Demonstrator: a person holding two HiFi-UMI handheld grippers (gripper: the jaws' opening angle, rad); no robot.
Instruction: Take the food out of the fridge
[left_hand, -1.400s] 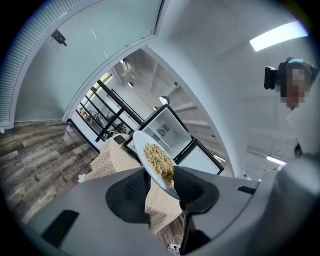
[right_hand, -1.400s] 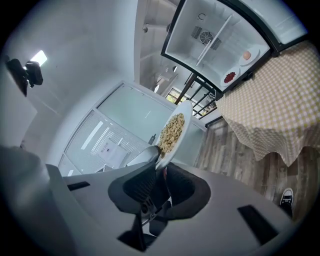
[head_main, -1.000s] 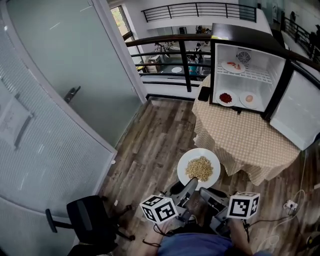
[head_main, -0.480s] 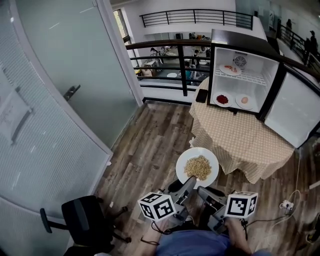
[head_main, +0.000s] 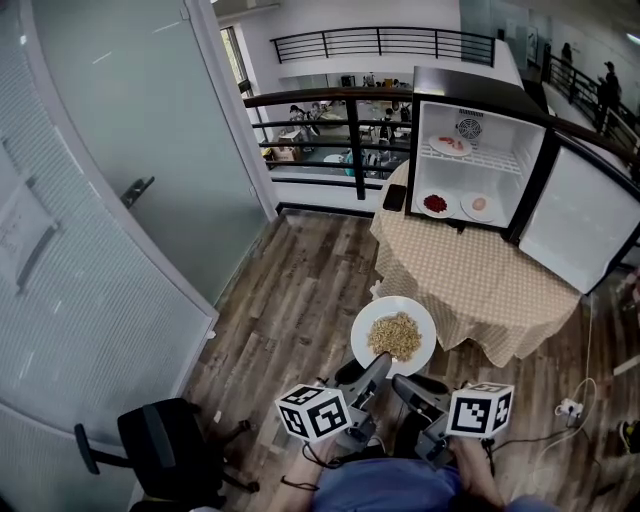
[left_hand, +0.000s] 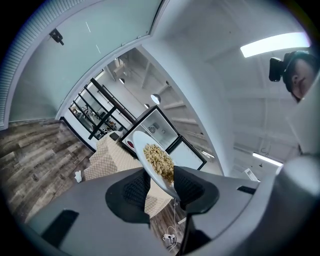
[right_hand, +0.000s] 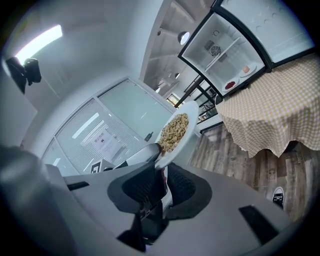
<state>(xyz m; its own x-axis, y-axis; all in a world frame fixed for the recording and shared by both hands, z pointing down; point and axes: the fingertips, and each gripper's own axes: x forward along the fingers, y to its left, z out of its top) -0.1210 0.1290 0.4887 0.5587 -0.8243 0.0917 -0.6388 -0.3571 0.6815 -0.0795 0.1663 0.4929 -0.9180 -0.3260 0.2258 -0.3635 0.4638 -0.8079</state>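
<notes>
The left gripper (left_hand: 160, 186) is clamped on the near rim of a white plate (head_main: 368, 318) of noodles (head_main: 395, 336). The right gripper (right_hand: 162, 181) has just been opening a little, yet that same rim sits nipped between its tips. The plate hangs over the wooden floor, apart from the checked table (head_main: 470, 285) and well clear of the open fridge (head_main: 465, 82). I'd say this dish is mid-carry. It next needs a level set-down, probably on the table, before three more plates (head_main: 449, 144) are fetched.
</notes>
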